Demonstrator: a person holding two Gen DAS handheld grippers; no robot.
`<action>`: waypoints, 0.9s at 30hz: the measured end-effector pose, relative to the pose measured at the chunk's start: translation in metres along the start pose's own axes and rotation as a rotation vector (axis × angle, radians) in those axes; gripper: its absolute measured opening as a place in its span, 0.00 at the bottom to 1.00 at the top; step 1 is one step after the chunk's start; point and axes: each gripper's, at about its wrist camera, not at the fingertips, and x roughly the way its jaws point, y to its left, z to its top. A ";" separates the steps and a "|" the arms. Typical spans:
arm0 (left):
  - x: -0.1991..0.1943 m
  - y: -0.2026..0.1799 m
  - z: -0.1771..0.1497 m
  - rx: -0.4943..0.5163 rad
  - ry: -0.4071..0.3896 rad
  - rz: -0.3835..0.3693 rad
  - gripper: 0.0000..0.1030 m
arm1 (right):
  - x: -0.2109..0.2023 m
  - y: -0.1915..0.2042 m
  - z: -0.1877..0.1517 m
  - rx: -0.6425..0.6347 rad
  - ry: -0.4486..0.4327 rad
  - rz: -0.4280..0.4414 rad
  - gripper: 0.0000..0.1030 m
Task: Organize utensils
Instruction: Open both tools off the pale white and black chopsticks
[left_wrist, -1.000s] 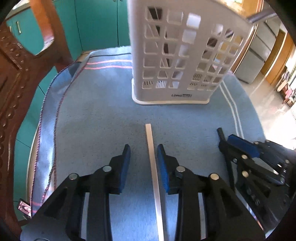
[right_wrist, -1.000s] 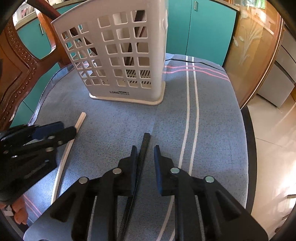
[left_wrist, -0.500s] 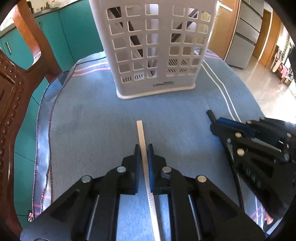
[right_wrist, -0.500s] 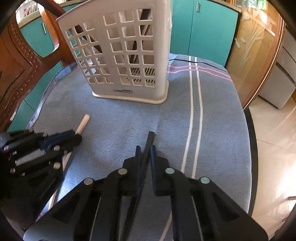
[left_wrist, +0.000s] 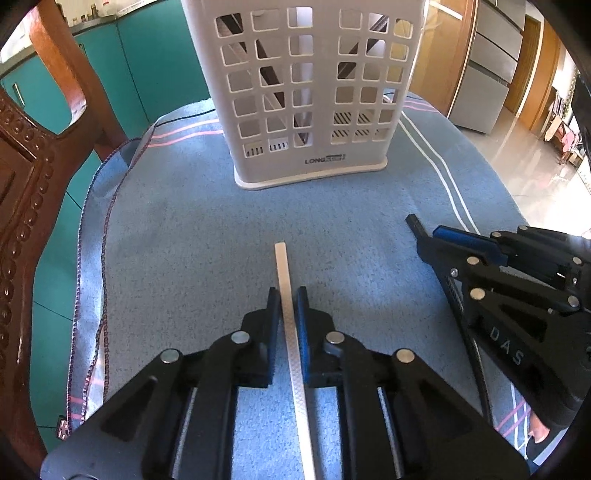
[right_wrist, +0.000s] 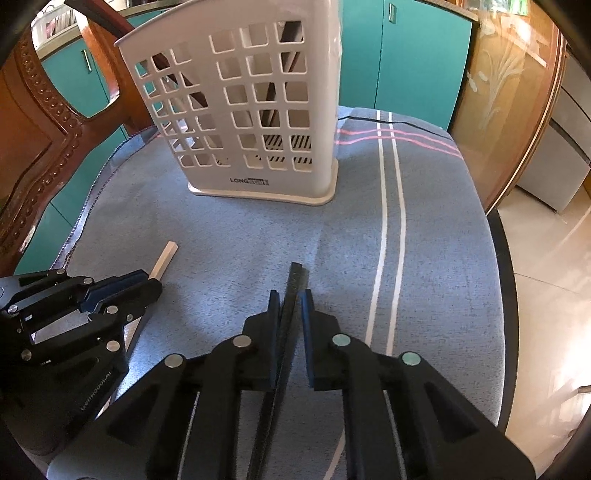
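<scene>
A white chopstick (left_wrist: 282, 266) lies lengthwise on the blue cloth, pointing at the white perforated utensil holder (left_wrist: 310, 162). My left gripper (left_wrist: 287, 291) is shut on it, both pads against its sides, and the jaws are opening slightly. A black chopstick (right_wrist: 297, 275) sits between the pads of my right gripper (right_wrist: 290, 293), which grips it while its jaws also ease open. In the left wrist view, the right gripper (left_wrist: 428, 240) stands at the right with the black chopstick's tip (left_wrist: 415, 223) poking out. In the right wrist view, the left gripper (right_wrist: 149, 282) and white chopstick (right_wrist: 166, 258) show at the left.
The holder (right_wrist: 258, 184) stands upright at the far side of the blue striped cloth (right_wrist: 388, 240), with dark sticks leaning inside it. A carved wooden chair back (left_wrist: 29, 177) rises along the left edge. Teal cabinets (right_wrist: 406, 55) stand behind, and the floor drops off at the right.
Both grippers stood open around their chopsticks a second ago and have closed onto them. The left view has rolled, so the holder now stands straighter and more central.
</scene>
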 end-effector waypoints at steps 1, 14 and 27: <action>0.000 -0.001 0.000 -0.002 -0.001 0.004 0.14 | 0.000 0.000 0.000 -0.001 0.001 -0.004 0.16; 0.002 0.001 0.002 -0.008 -0.017 0.068 0.38 | 0.003 0.005 -0.004 -0.039 -0.007 -0.069 0.28; 0.002 -0.002 0.003 -0.006 -0.020 0.102 0.47 | 0.004 0.010 -0.004 -0.049 -0.016 -0.103 0.35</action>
